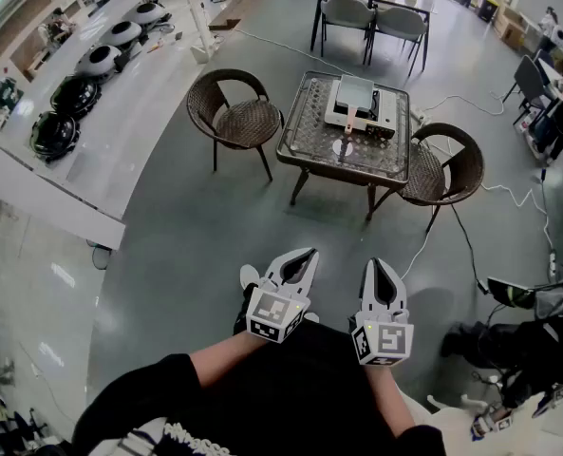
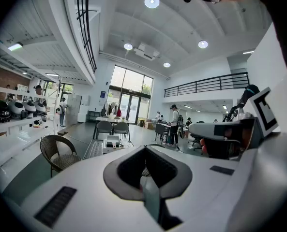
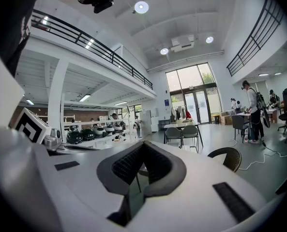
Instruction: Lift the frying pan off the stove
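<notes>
The white stove (image 1: 360,103) stands on a glass-topped table (image 1: 311,139) several steps ahead of me. A pale pan-like thing sits on it, with a reddish handle (image 1: 347,139) pointing toward me; details are too small to tell. My left gripper (image 1: 302,258) and right gripper (image 1: 384,272) are held side by side close to my body, above the grey floor and far from the table. Both are shut with nothing between the jaws. In the left gripper view the left gripper (image 2: 145,177) points toward the stove (image 2: 113,141). The right gripper (image 3: 142,170) aims more toward the counter.
Two wicker chairs flank the table, one at the left (image 1: 235,112) and one at the right (image 1: 447,164). A cable (image 1: 466,240) runs over the floor at the right. A long white counter (image 1: 120,122) with dark helmets lies left. Someone's legs (image 1: 509,340) show at lower right.
</notes>
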`<state>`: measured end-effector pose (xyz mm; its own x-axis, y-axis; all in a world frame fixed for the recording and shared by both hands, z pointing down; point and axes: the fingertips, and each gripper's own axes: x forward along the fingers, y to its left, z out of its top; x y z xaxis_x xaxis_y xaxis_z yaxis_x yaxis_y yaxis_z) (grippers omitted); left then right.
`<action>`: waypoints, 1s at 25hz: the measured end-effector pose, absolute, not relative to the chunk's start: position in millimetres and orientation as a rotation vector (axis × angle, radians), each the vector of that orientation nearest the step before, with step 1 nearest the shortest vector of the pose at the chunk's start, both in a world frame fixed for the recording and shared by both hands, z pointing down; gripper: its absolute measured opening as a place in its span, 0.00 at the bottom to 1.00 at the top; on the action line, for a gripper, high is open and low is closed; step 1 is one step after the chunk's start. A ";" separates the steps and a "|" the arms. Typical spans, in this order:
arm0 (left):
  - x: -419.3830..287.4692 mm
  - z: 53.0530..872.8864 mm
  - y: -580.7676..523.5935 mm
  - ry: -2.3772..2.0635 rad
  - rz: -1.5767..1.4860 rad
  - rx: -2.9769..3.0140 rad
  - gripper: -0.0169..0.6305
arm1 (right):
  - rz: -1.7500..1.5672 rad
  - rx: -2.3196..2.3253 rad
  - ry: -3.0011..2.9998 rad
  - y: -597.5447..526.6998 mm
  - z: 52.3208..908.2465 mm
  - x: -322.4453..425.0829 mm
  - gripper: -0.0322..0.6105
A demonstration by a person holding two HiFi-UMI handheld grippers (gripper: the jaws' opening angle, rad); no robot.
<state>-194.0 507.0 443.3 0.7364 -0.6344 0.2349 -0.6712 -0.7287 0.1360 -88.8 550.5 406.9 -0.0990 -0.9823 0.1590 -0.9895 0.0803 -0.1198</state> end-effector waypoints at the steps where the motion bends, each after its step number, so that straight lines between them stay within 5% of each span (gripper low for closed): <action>1: -191.9 443.5 508.5 -1.040 0.262 2.727 0.05 | 0.293 2.092 -2.279 551.8 406.3 -87.2 0.10; 25: -162.9 473.4 439.6 -0.998 0.337 2.671 0.05 | 0.511 2.270 -2.159 506.9 446.6 -16.1 0.10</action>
<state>-162.9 439.6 473.4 0.7356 -0.6037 0.3073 -0.6664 -0.7263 0.1684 -16.1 506.9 446.6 0.0234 -0.9779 0.2079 -0.9673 -0.0747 -0.2425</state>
